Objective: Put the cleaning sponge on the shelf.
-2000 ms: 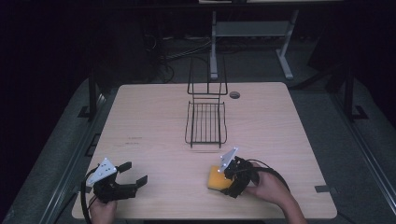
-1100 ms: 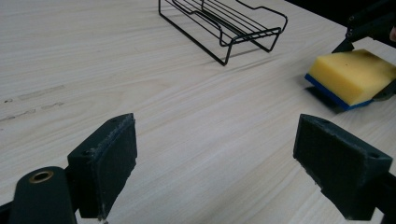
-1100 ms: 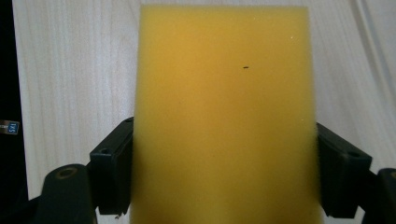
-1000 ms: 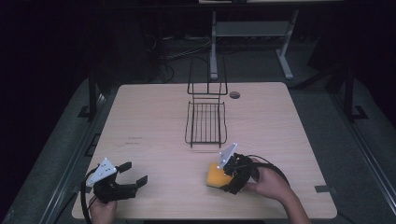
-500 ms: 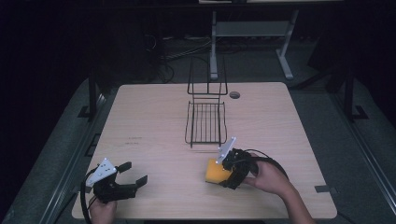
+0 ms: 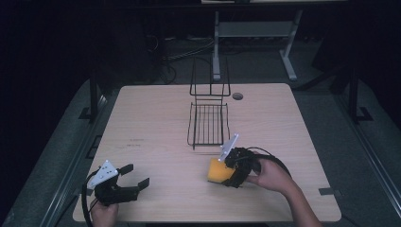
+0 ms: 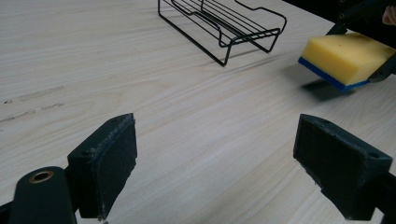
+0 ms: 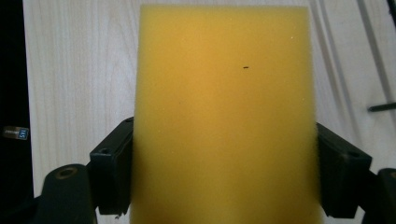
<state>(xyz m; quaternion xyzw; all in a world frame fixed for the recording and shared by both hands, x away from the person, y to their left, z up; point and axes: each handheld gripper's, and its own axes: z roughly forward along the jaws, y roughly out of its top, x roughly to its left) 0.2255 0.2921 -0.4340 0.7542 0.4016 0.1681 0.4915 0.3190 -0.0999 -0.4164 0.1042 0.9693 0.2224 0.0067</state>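
Right tongs [image 6: 226, 174] clamp the sponge [image 6: 218, 170] near the rack [image 6: 208, 124]; left tongs [image 6: 132, 177] gape empty at the table [image 6: 151, 123] edge.

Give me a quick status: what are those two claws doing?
Right gripper shut on yellow sponge, lifted off table. Left gripper open, holding nothing. Wire rack ahead, path clear.

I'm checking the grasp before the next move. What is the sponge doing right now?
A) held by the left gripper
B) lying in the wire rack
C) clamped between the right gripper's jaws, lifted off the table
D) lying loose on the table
C: the sponge sits squeezed between the right gripper jaws, and the left gripper view shows its shadow on the table beneath it.
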